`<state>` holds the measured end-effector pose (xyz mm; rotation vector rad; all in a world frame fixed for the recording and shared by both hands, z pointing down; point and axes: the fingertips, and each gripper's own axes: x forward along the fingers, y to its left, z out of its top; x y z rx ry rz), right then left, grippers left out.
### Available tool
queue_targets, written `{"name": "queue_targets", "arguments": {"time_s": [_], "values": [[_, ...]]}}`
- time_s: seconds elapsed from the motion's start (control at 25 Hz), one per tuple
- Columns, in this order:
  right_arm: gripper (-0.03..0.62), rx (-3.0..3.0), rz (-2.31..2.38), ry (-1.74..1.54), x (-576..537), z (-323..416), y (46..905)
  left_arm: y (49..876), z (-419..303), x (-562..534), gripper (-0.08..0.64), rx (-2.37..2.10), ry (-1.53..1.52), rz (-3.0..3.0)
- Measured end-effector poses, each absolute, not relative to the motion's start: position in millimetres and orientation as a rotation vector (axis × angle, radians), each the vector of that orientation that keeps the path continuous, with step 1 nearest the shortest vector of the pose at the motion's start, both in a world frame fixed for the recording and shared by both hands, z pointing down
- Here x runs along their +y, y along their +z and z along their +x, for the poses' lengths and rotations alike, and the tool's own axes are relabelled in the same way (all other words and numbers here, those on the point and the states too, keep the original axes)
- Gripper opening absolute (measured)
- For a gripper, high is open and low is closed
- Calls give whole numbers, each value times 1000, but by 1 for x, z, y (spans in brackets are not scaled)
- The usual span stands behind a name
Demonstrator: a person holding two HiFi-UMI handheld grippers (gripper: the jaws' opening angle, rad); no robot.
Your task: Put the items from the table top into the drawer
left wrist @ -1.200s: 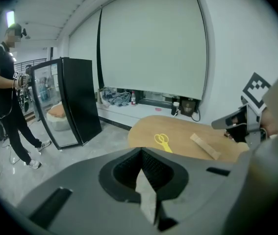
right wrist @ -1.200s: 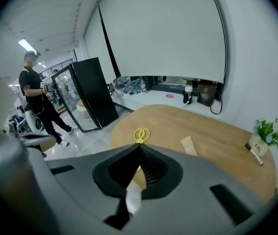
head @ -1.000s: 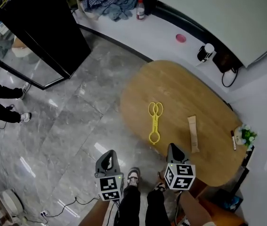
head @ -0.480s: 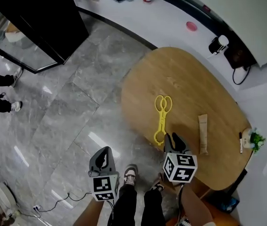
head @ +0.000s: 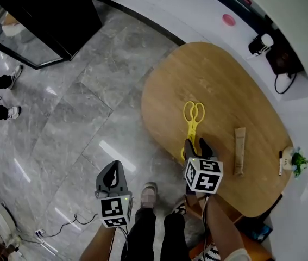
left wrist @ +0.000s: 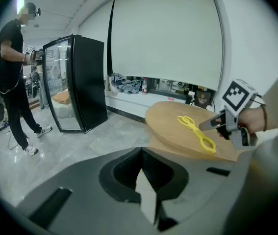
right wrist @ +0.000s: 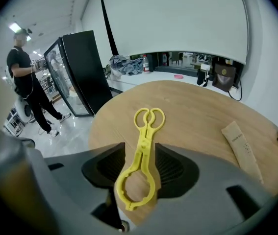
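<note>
Yellow plastic tongs [head: 193, 125] lie on the oval wooden table [head: 219, 80], ring end toward me. My right gripper [head: 196, 144] reaches over the near table edge, and its jaws are opening on either side of the tongs' [right wrist: 141, 155] ring end without pressing on it. In the right gripper view, the right gripper [right wrist: 139, 168] straddles the handle. A brown paper packet [head: 239, 151] lies to the right of the tongs, with a marker pen [head: 280, 163] beyond it. My left gripper [head: 112, 175] hangs over the floor left of the table, shut and holding nothing.
A small potted plant [head: 296, 161] stands at the table's right edge. A black glass-door cabinet [head: 50, 15] is at the far left, with a person [left wrist: 11, 72] beside it. A white counter [head: 208, 12] runs behind the table. My shoes [head: 148, 197] are below.
Both grippers have sunk lower. The right one moved forward over the table edge to the tongs' ring end, and its jaws spread apart. The left one stayed over the floor.
</note>
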<state>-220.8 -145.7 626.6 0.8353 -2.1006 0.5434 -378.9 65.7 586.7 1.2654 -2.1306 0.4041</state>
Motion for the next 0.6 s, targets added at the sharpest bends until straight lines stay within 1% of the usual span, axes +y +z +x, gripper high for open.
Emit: {"name": "queue_targets", "arguments": {"time_s": [0.36,0.6], "values": [[183,-2020,832,538,-157,-232,660,603,-382,72,0,-2098,422,1246],[166,-1998,813,515,-155,-232,664,607,-385,73,0,-2127,416,1247]]}}
